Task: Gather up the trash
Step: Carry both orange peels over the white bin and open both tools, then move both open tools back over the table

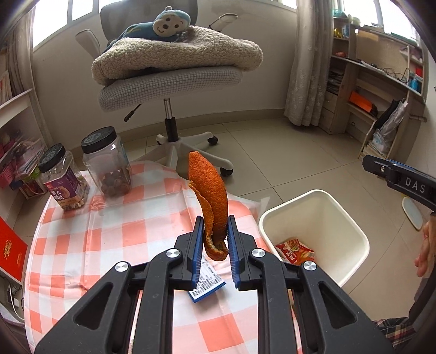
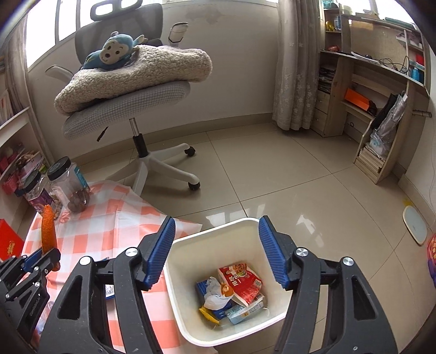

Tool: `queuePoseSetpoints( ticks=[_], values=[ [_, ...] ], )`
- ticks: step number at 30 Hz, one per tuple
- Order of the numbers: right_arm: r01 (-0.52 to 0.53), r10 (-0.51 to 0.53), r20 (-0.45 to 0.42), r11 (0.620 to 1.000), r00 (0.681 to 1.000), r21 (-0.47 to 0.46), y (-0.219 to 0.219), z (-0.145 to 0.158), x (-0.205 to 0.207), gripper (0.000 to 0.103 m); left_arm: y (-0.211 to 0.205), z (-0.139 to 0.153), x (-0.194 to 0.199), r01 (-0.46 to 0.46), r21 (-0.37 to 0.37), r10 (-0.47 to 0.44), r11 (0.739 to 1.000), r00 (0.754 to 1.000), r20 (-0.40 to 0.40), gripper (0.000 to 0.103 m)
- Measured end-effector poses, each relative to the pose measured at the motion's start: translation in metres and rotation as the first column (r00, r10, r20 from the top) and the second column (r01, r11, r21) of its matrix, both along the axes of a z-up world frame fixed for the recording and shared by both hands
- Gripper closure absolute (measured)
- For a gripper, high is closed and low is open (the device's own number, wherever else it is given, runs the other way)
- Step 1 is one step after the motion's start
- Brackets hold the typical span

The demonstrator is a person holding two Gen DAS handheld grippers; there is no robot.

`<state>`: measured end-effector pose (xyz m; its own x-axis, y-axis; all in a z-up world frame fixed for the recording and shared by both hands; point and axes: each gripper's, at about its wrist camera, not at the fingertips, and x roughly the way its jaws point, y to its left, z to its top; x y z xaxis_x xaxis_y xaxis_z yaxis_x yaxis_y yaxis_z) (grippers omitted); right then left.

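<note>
Orange peel (image 1: 211, 198): long curled strip, clamped at its lower end between the blue fingers (image 1: 198, 245) of the left gripper (image 1: 215, 242), which are closed in tight on it. Most of the strip stands up above the grip, lifted clear of the worktop (image 1: 117, 234). Peel also shows in the right wrist view (image 2: 48, 231), at far left.

Below the left gripper, a small blue-edged printed packet (image 1: 207, 283) lies flat on the pink-and-white checked cloth.

White trash bin (image 1: 313, 217) sits on the floor just beside the worktop's right edge. Inside it: red snack wrapper (image 2: 241, 281), crumpled white scrap, blue and yellow packets.

Right gripper (image 2: 216, 250) hangs over the bin mouth, fingers (image 2: 160, 250) spread wide, nothing between them.

Far side of the worktop: two clear jars with black lids (image 1: 106, 160), both partly filled. Behind, an office chair (image 1: 169, 81) carrying a folded fleece blanket and a blue monkey plush (image 1: 163, 23). Wooden shelving along the right wall.
</note>
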<state>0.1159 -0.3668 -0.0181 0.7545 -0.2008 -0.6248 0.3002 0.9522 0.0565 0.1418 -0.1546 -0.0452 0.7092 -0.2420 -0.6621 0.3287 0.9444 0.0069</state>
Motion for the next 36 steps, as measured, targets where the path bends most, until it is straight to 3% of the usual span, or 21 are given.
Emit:
queuePoseSetpoints(
  ticks=[2, 7, 15, 16, 17, 18, 21, 26, 33, 36],
  values=[
    [0.035, -0.035, 0.004, 0.999, 0.999, 0.003, -0.013, 0.001, -0.003, 0.028, -0.013, -0.002, -0.002, 0.022, -0.012, -0.022, 1.000, 1.000, -0.021, 0.084],
    [0.116, -0.117, 0.034, 0.993, 0.993, 0.022, -0.041, 0.007, -0.013, 0.011, -0.052, -0.011, -0.006, 0.086, -0.005, -0.086, 0.996, 0.995, -0.040, 0.084],
    [0.202, -0.206, 0.046, 0.976, 0.977, 0.080, -0.079, 0.010, -0.026, 0.010, -0.108, -0.025, -0.002, 0.162, -0.090, -0.174, 0.983, 0.976, -0.133, 0.084],
    [0.209, -0.213, 0.044, 0.975, 0.976, 0.078, -0.081, 0.010, -0.027, 0.010, -0.113, -0.026, 0.000, 0.163, -0.097, -0.176, 0.982, 0.974, -0.144, 0.072],
    [0.214, -0.218, 0.043, 0.974, 0.975, 0.073, -0.083, 0.009, -0.027, 0.010, -0.115, -0.026, 0.001, 0.159, -0.105, -0.174, 0.982, 0.973, -0.153, 0.050],
    [0.216, -0.219, 0.041, 0.974, 0.975, 0.068, -0.083, 0.009, -0.028, 0.010, -0.116, -0.026, 0.002, 0.152, -0.114, -0.169, 0.982, 0.973, -0.157, 0.044],
    [0.214, -0.216, 0.040, 0.975, 0.975, 0.051, -0.081, 0.008, -0.029, 0.009, -0.110, -0.023, 0.002, 0.143, -0.125, -0.162, 0.982, 0.974, -0.158, 0.042],
    [0.185, -0.185, 0.049, 0.983, 0.982, -0.005, -0.063, 0.010, -0.028, 0.007, -0.096, -0.022, -0.009, 0.127, -0.064, -0.134, 0.990, 0.983, -0.127, 0.037],
    [0.080, -0.078, 0.030, 0.992, 0.997, -0.095, -0.018, 0.006, -0.027, 0.007, -0.054, -0.021, -0.030, 0.068, 0.042, -0.066, 0.997, 0.996, -0.064, 0.030],
    [0.013, -0.013, 0.000, 0.992, 1.000, -0.124, 0.006, 0.000, -0.024, 0.007, -0.029, -0.023, -0.037, 0.042, 0.074, -0.037, 0.996, 0.997, -0.073, 0.029]
  ],
)
